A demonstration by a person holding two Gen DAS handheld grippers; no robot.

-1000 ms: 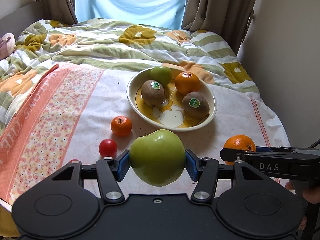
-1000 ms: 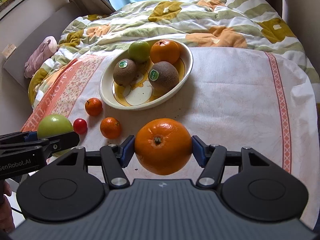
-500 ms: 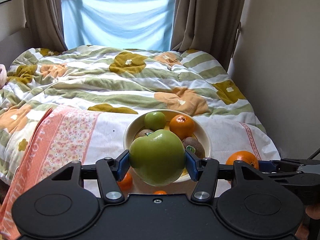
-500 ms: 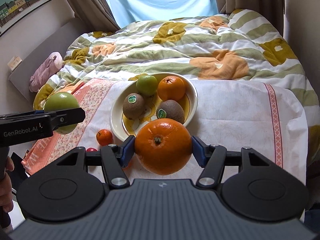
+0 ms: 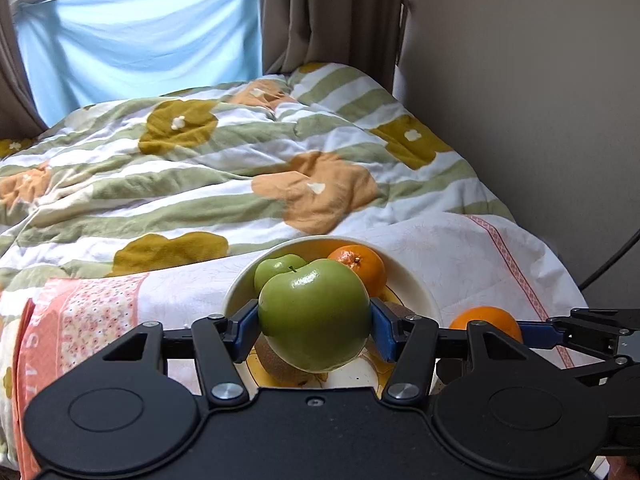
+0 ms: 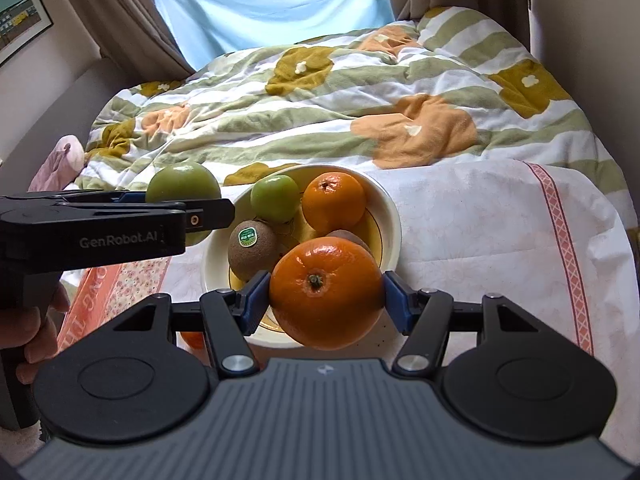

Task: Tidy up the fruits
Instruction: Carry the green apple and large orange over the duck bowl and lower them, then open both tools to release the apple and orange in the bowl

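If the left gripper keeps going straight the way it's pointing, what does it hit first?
Probably the small green apple in the bowl, straight ahead of the left gripper and the big green apple it holds; depth is uncertain.

The left wrist view looks forward along the left gripper (image 5: 314, 328), low and close over the near rim of the bowl (image 5: 416, 280), facing up the bed (image 5: 200, 168) toward the window (image 5: 136, 40). The right wrist view sits along the right gripper (image 6: 326, 294), a little higher and tilted further down, just before the same bowl (image 6: 390, 216), facing the same way. Both share the bowl, the bed and the window; each catches the other gripper at its edge, the right gripper (image 5: 560, 332) in the left view and the left gripper (image 6: 120, 216) in the right view
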